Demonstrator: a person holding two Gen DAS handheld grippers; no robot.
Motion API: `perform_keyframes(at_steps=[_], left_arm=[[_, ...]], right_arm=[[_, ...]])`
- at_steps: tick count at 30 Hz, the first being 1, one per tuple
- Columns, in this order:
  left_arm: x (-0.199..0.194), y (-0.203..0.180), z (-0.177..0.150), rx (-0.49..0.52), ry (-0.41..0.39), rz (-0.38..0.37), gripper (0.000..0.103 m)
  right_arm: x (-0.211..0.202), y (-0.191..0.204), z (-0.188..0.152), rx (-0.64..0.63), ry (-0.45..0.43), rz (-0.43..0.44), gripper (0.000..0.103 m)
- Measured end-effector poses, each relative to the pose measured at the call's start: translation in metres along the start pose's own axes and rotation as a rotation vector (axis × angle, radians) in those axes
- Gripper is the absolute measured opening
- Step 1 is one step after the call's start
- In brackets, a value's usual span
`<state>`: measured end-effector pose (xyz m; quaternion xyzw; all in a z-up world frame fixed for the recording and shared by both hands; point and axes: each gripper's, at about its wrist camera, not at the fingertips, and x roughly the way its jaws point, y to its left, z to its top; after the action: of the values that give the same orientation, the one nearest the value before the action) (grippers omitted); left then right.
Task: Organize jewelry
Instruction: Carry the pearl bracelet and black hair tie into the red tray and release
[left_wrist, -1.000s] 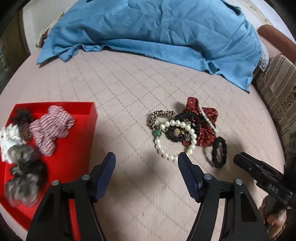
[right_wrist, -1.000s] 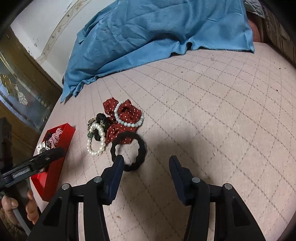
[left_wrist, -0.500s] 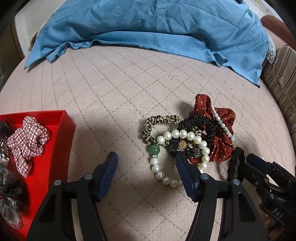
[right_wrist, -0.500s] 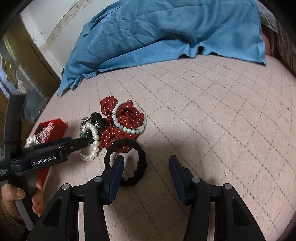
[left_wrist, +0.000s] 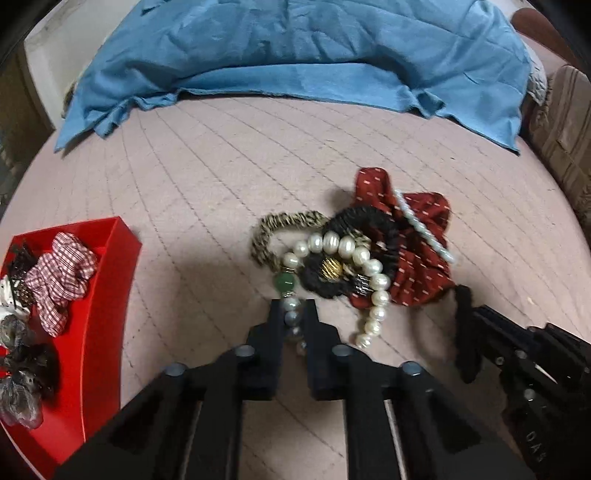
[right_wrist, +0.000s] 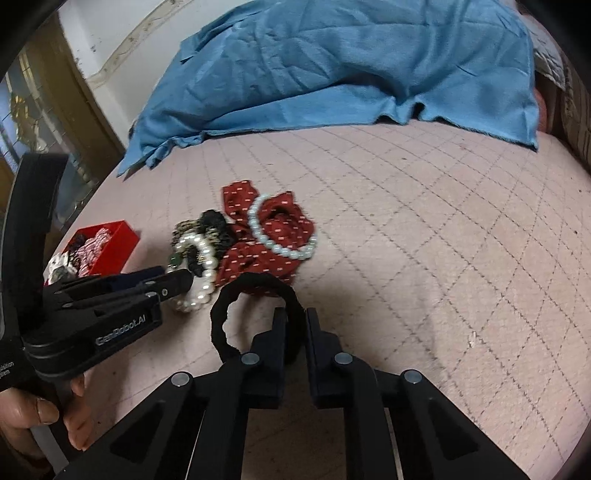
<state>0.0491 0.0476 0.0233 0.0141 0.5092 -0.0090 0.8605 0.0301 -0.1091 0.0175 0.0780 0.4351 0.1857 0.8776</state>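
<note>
A pile of jewelry lies mid-bed: a large-pearl bracelet (left_wrist: 369, 273) with a green bead, a leopard scrunchie (left_wrist: 284, 225), a black scrunchie (left_wrist: 369, 221), a red dotted scrunchie (left_wrist: 421, 266) and a pale bead bracelet (right_wrist: 280, 243). My left gripper (left_wrist: 293, 314) is shut on the pearl bracelet's near end. My right gripper (right_wrist: 295, 325) is shut on a black ring-shaped hair tie (right_wrist: 255, 288) just in front of the pile. The left gripper also shows in the right wrist view (right_wrist: 173, 282).
A red tray (left_wrist: 107, 295) at the left holds a checked scrunchie (left_wrist: 59, 277) and several other hair pieces. A blue blanket (left_wrist: 295, 55) covers the far side of the quilted pink bed. A striped cushion (left_wrist: 565, 133) is at the right.
Both grippers went from open to shut. The left closed on the pearl bracelet after moving right toward the pile; the right closed on the black hair tie.
</note>
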Motion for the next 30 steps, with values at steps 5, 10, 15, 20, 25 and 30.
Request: perform_keyframes(at_steps=[5, 10, 15, 20, 25, 30], left_arm=[[-0.019, 0.006, -0.004, -0.034, -0.011, -0.036, 0.009], [-0.052, 0.011, -0.010, -0.036, -0.052, -0.080, 0.009], [-0.086, 0.019, -0.023, -0.037, -0.087, -0.112, 0.009], [-0.113, 0.031, -0.037, -0.041, -0.117, -0.110, 0.009], [-0.140, 0.050, -0.049, -0.053, -0.164, -0.080, 0.009], [-0.161, 0.076, -0.060, -0.108, -0.196, -0.062, 0.009]], right_arm=[[-0.008, 0.005, -0.001, -0.007, -0.019, 0.008, 0.010], [-0.013, 0.002, 0.001, 0.009, -0.029, 0.012, 0.010], [-0.018, 0.004, 0.000, 0.016, -0.039, 0.019, 0.010], [-0.025, 0.003, -0.001, 0.034, -0.047, 0.037, 0.010], [-0.031, 0.003, -0.004, 0.050, -0.053, 0.048, 0.010], [-0.036, 0.007, -0.010, 0.051, -0.054, 0.050, 0.010]])
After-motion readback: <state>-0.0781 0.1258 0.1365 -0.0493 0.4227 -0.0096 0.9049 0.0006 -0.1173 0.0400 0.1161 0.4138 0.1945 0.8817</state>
